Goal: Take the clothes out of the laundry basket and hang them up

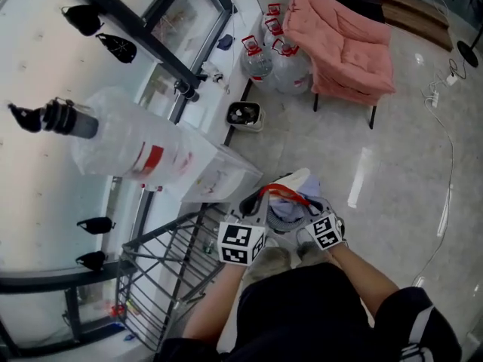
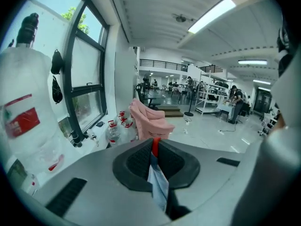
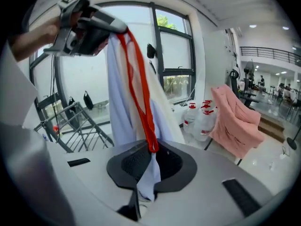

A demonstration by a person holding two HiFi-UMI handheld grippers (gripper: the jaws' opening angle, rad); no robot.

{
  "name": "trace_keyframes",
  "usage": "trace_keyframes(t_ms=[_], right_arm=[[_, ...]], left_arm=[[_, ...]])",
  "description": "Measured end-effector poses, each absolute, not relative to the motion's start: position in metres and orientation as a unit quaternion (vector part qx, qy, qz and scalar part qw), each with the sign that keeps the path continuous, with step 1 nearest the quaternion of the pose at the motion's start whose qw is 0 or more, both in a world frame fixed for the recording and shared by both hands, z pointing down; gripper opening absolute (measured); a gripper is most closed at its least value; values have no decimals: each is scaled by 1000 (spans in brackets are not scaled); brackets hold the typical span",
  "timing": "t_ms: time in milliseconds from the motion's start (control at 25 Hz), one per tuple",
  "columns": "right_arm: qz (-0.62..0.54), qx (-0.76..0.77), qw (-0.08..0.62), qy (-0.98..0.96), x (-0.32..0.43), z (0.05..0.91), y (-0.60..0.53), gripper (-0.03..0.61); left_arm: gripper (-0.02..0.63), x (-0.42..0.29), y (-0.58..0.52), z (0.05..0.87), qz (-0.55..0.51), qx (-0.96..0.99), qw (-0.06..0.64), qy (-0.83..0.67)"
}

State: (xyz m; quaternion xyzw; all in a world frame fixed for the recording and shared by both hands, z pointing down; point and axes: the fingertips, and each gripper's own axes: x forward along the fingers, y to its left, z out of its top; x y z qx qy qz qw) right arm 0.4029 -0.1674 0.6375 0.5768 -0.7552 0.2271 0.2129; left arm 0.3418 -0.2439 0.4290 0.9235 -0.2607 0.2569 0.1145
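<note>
Step in hand: garment [image 1: 293, 204] is out and held up between both tongs, not yet hung; no basket shows in any view.

Left tongs [image 2: 155, 147] clamped shut on it, red trim and pale blue cloth pinched between the pads; right tongs [image 3: 151, 155] also closed on the same garment, on the red edge with pale cloth spilling out below; in the right gripper view the cloth runs from the right tongs up to the left tongs, above and to their left.

Next move, my read: keep one grip, shift the other to open up the neckline or shoulders, then carry it to a hanging point; wire rack [image 1: 167, 271] sits below-left of the left tongs.

Writing: plastic-bagged item [image 1: 136, 145] left of the left tongs has a red label, print too blurred to read; water jugs [image 1: 273, 57] beyond the tongs have red labels, unreadable; no brand legible anywhere.
</note>
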Motion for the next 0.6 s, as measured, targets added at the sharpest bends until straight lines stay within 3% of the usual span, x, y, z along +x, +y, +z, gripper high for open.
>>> trace_keyframes(t_ms=[360,600], right_arm=[[129,581,105,-797,437,493,-193,15],[60,514,60,-853,386,368,-213,14]], left_arm=[[12,244,-244,394,220,891,121,-377],[12,175,-216,318,159,883,67,-437]])
